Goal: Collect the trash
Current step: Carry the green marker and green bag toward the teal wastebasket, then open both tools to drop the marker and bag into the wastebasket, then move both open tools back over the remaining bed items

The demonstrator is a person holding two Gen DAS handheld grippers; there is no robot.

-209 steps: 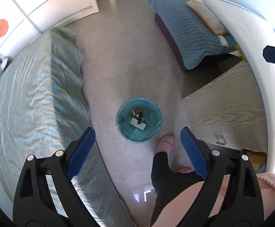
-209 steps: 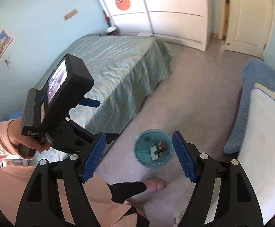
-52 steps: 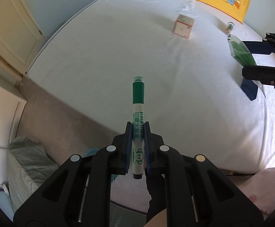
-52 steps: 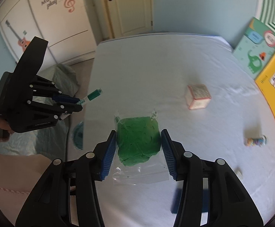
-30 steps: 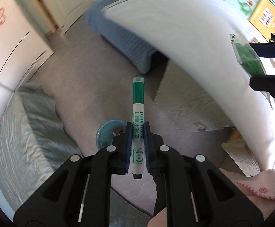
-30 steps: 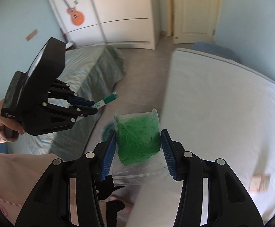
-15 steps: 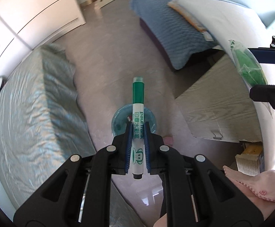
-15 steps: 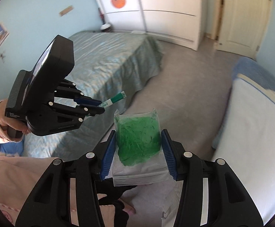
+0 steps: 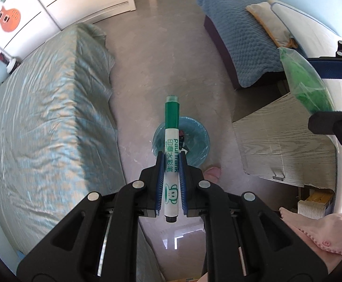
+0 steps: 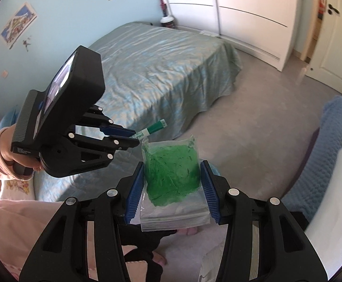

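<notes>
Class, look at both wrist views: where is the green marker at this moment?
The green marker is clamped in the left gripper, cap pointing down over the blue waste bin on the floor beside the teal-covered bed.

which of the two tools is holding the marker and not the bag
The left tool, clamped shut on the green-capped marker above the blue bin. The right tool grips the clear bag of green stuff.

Bare floor lies open around the blue bin. The green bed and the blue couch hem it in.
</notes>
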